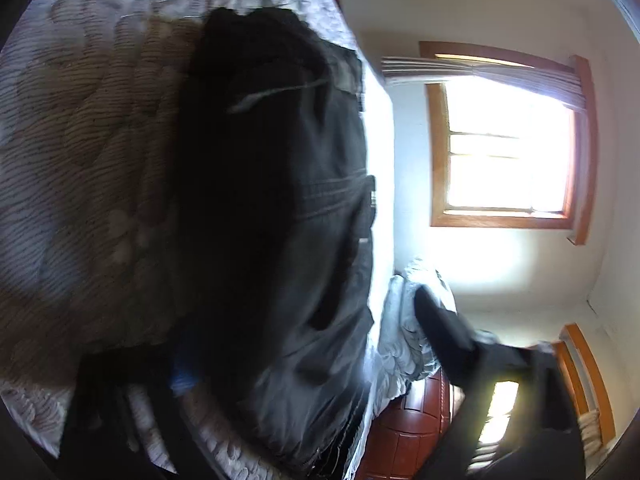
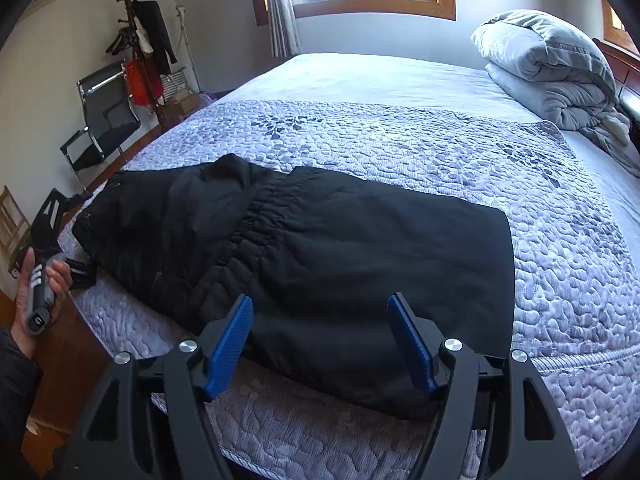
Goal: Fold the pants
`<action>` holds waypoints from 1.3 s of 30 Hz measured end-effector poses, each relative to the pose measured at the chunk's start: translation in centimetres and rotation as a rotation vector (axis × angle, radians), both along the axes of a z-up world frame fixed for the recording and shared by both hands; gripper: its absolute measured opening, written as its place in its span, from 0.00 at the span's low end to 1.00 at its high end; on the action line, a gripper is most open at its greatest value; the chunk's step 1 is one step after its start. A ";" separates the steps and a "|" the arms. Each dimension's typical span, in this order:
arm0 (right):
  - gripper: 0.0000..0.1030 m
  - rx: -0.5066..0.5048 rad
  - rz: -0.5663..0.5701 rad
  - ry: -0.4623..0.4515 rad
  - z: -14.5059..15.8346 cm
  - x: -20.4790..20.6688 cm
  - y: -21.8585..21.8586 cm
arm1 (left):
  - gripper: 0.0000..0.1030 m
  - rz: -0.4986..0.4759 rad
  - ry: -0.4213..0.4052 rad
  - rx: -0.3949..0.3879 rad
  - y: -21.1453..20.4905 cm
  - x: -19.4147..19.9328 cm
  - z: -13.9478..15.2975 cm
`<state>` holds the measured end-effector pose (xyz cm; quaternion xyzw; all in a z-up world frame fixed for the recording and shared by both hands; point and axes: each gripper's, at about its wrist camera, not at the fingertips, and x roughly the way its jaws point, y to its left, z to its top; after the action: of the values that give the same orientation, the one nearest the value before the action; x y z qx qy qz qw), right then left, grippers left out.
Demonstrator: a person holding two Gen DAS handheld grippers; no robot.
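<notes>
Black pants (image 2: pixel 320 264) lie part-folded on the bed (image 2: pixel 560 280) near its 6 o'clock edge; right tool (image 2: pixel 320 344) spread wide above them, left tool (image 2: pixel 52 240) at 9 o'clock, spread unreadable; risk: one-sided grab drags the bunched waistband, undoing the fold.

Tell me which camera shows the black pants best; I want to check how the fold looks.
The right wrist view: the pants lie whole on the quilted bedspread, elastic waistband visible, between the open right gripper fingers. The left wrist view shows only a dark, blurred close-up of the pants, outline cut off.
</notes>
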<state>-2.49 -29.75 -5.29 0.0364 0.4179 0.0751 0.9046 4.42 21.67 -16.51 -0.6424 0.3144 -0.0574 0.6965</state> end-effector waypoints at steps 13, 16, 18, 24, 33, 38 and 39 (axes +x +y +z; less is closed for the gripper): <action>0.73 0.000 -0.004 0.019 -0.6 0.2 -0.2 | 0.12 0.016 0.011 0.002 0.2 -0.8 -0.1; 0.73 0.001 -0.013 0.021 -0.6 0.2 -0.5 | 0.09 0.019 -0.031 0.047 -0.5 -0.6 1.2; 0.74 0.003 -0.020 0.019 -0.6 0.1 -0.7 | 0.09 0.012 -0.070 0.085 -0.9 -0.4 2.2; 0.76 0.015 -0.046 0.016 -0.8 -0.1 -1.7 | 0.09 -0.056 -0.182 0.236 -3.2 0.9 6.3; 0.75 0.073 -0.104 0.012 -1.3 -0.3 -4.1 | 0.10 -0.222 -0.336 0.456 -10.1 2.9 11.8; 0.75 0.107 -0.149 0.002 -1.6 -0.5 -5.8 | 0.12 -0.336 -0.383 0.558 -14.2 3.8 13.3; 0.75 0.117 -0.157 0.001 -1.6 -0.5 -6.1 | 0.13 -0.375 -0.394 0.582 -15.5 4.0 13.6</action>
<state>-3.02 -35.90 -6.90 0.1217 0.4091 0.0280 0.9039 8.41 6.15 -2.91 -0.3263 0.2897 -0.2142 0.8739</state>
